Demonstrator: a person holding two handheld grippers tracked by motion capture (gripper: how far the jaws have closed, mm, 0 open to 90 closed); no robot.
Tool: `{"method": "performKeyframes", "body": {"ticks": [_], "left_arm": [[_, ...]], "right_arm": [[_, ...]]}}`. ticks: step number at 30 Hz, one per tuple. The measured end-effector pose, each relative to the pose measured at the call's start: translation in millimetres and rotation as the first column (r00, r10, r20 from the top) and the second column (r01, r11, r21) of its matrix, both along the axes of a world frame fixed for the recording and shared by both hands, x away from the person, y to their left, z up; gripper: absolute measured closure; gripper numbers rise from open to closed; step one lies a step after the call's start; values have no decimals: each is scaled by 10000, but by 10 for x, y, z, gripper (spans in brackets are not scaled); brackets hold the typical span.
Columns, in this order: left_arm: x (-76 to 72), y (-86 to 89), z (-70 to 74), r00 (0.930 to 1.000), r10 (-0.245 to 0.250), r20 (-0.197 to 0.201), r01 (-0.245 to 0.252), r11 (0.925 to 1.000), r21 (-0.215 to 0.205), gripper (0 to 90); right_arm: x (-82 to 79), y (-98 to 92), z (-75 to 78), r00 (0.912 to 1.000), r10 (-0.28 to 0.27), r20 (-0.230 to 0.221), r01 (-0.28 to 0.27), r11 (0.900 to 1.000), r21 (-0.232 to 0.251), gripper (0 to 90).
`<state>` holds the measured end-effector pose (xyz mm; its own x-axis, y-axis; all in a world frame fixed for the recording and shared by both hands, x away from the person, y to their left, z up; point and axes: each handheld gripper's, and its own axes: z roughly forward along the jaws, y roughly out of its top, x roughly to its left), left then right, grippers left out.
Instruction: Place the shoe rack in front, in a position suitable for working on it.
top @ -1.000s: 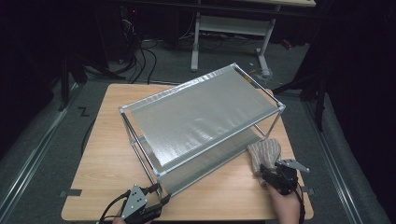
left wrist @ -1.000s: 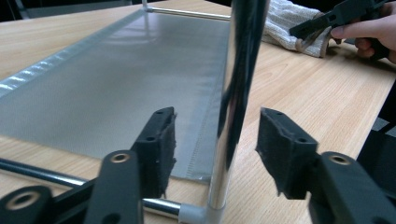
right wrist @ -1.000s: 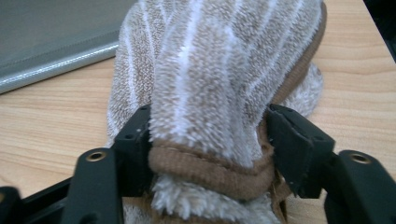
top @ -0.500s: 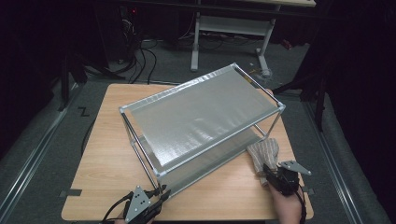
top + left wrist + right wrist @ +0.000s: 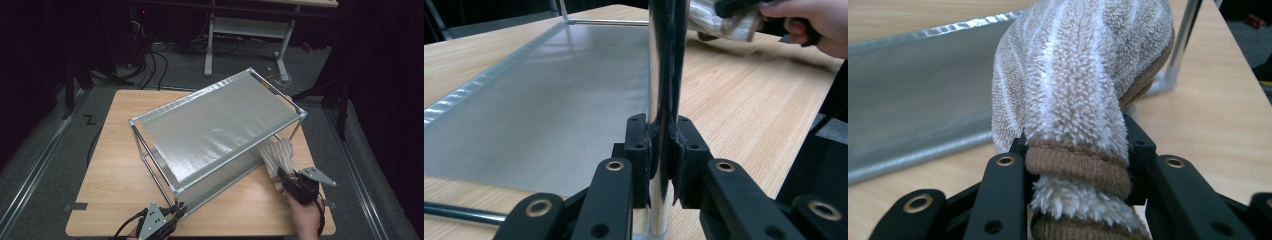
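High view first: you stand at the near edge of a wooden table [image 5: 115,165] with a metal rack [image 5: 220,125] set slantwise across it, its grey mesh top shelf facing the camera. Your left gripper [image 5: 176,210] sits at the rack's near corner, by the upright post [image 5: 155,177], and your right gripper [image 5: 281,175] is at the rack's right side, holding the near end of a striped fuzzy sock [image 5: 277,154] that lies on the table just beside the lower shelf. Left gripper view: your left gripper [image 5: 663,155] has its jaws clamped tight on the shiny post [image 5: 665,70], having just closed on it; the lower shelf [image 5: 539,100] stretches away on the left, and your other hand [image 5: 811,25] shows far off with the sock [image 5: 716,20]. Right gripper view: your right gripper [image 5: 1075,165] pinches the sock [image 5: 1078,75] at its brown cuff, jaws narrowed around the bunched fabric, with the sock lying ahead across the table [image 5: 1228,110] and the lower shelf [image 5: 913,95] to the left.
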<state>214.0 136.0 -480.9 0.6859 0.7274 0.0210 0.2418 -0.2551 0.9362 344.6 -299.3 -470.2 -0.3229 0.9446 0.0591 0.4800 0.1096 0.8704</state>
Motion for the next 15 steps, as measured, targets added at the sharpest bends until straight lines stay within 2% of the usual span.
{"method": "performKeyframes", "body": {"ticks": [3,6,11,15], "left_arm": [[2,5,-2,10000,-44,4,44,10000,-15,791],[-3,4,-6,10000,-96,23,96,10000,-19,778],[-2,1,-15,9999,-115,-8,115,9999,-22,769],[-11,4,-18,9999,-147,-29,147,9999,-78,755]], "right_arm": [[165,33,33,9999,60,123,-60,10000,-21,640],[376,50,33,9996,-84,260,76,9995,298,637],[669,78,4,9990,-319,298,307,9986,427,627],[853,142,-37,9987,-441,239,440,9990,19,620]]}}
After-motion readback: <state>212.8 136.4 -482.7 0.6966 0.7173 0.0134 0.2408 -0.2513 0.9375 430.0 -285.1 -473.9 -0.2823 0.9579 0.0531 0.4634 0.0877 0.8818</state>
